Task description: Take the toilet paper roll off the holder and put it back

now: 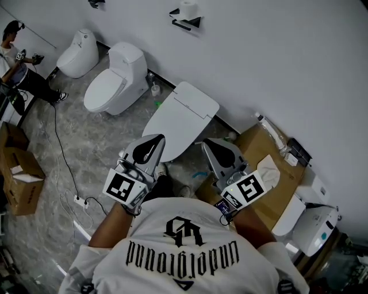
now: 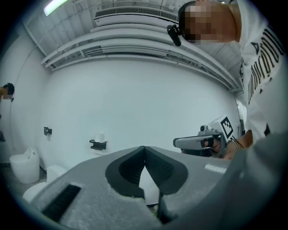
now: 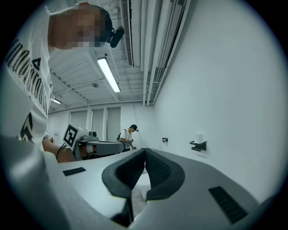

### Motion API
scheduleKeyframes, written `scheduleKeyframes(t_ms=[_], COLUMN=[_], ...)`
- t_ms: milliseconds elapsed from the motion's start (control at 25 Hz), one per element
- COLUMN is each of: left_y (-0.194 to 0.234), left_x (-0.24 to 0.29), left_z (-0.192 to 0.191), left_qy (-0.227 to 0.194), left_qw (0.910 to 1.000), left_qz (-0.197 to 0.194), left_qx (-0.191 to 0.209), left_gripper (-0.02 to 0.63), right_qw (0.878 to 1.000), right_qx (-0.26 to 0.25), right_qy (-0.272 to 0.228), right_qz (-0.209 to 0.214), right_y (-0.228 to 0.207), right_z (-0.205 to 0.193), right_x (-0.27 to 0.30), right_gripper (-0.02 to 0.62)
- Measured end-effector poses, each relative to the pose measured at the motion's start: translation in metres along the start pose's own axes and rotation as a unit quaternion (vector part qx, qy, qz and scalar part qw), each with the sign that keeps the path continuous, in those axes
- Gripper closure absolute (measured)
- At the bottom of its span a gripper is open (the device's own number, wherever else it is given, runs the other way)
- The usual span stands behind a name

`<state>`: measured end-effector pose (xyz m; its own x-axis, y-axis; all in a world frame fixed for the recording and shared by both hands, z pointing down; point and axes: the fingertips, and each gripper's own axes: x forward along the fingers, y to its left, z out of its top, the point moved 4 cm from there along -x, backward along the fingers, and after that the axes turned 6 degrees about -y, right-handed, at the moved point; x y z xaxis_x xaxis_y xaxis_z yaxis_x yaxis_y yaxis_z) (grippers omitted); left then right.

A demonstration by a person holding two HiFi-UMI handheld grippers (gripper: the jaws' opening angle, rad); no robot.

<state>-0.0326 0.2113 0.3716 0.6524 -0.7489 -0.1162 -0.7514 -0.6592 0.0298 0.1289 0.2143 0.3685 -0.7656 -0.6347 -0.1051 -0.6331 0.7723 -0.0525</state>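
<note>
The white toilet paper roll [image 1: 187, 8] stands on a black wall holder [image 1: 186, 23] far ahead of both grippers, well out of reach. In the head view my left gripper [image 1: 150, 141] and right gripper [image 1: 215, 144] are held close to the chest, side by side. Both are shut with nothing between the jaws. The left gripper view has the roll [image 2: 100, 137] and holder [image 2: 97, 144] small at left beyond its closed tips [image 2: 144, 148]. From the right gripper view the roll [image 3: 199, 137] and holder [image 3: 198, 145] sit on the wall to the right of its closed tips [image 3: 145, 150].
A closed white toilet [image 1: 181, 118] stands directly below the grippers, with two more toilets [image 1: 112, 80] [image 1: 77, 51] along the wall to the left. Cardboard boxes [image 1: 20, 178] lie at left and a large carton [image 1: 270, 166] at right. A person [image 1: 14, 51] stands at far left; a cable and power strip [image 1: 80, 201] cross the floor.
</note>
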Motion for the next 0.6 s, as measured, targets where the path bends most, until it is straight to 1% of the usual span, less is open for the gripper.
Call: scheduleKeyframes(t_ms=[280,480,600], left_y=[0.033,0.073,0.098], left_x=[0.033,0.045,0.054], left_z=[-0.001,-0.003,-0.001], left_qy=[-0.009,-0.01,-0.012], left_qw=[0.9998,0.9998,0.9996], left_qz=[-0.016,-0.017,-0.025], left_qx=[-0.003,-0.008,-0.003], left_gripper=[0.592,0.592,0.592], right_qw=[1.0,1.0,1.0], right_qx=[-0.004,-0.01,-0.013], right_qy=[0.001,-0.001,0.0], right_qz=[-0.018,-0.023,-0.025], right_y=[-0.031,-0.045,-0.051], right_z=[-0.001,0.0,-0.001], right_x=[0.025,0.063,0.09], right_gripper=[0.583,0.581,0.581])
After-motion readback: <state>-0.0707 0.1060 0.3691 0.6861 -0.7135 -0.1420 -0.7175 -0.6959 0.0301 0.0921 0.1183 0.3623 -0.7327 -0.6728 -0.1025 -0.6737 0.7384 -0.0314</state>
